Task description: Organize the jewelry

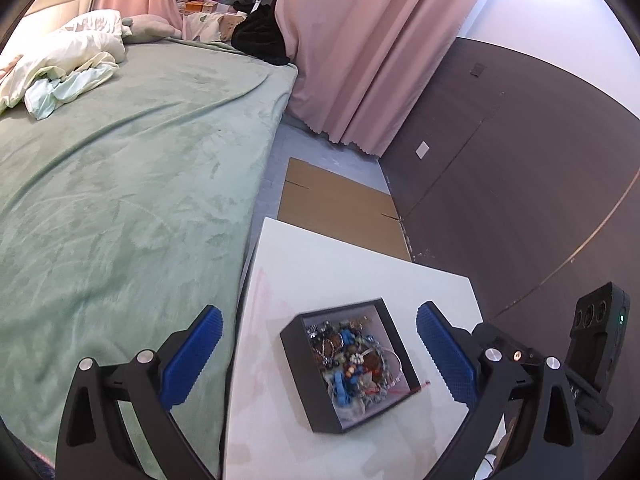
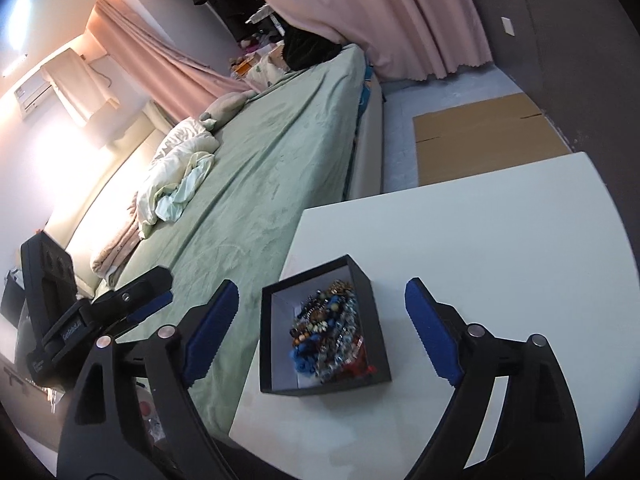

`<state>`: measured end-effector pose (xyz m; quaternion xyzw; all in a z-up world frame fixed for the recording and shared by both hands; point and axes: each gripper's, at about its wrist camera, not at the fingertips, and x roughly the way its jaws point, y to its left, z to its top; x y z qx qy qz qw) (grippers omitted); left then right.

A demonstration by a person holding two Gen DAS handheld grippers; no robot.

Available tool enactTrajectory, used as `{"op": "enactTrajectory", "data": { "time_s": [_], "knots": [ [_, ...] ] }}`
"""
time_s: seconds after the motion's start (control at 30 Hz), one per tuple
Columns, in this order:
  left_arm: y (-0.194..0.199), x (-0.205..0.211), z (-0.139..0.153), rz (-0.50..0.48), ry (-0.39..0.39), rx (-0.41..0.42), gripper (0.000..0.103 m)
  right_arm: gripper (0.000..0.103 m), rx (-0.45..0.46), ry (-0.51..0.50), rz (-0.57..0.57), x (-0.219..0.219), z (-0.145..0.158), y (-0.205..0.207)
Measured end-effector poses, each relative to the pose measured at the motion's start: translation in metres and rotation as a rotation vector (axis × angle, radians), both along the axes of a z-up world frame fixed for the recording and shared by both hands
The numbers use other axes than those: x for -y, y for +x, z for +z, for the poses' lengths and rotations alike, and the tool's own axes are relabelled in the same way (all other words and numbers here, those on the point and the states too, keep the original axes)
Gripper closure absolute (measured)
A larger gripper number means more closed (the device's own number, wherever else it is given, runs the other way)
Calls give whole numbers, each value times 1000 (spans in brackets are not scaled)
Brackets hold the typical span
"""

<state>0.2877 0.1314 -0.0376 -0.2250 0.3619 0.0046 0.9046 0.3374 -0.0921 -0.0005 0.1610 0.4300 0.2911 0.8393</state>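
A black open box sits on a white table and holds a tangled heap of jewelry, with blue, brown and red beads and chains. My left gripper is open and empty, held above the box with its blue pads wide apart. In the right wrist view the same box and its jewelry lie between the pads of my right gripper, which is also open and empty above the table. The left gripper's body shows at the left there.
A bed with a green blanket runs along the table's left side, with crumpled white bedding at its far end. Flat cardboard lies on the floor beyond the table. Pink curtains and a dark wall stand behind.
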Motion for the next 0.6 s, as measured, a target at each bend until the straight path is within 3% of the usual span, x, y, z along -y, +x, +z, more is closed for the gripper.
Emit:
{"op": "enactTrajectory", "data": {
  "time_s": [0.4,0.6],
  "knots": [
    [-48,24,33,-57,45,16,9,5,25,-58,-21,31,42,-53],
    [-82,38,55,-93,89,45,8,5,39,-91,-12,43,62,-89]
  ]
}}
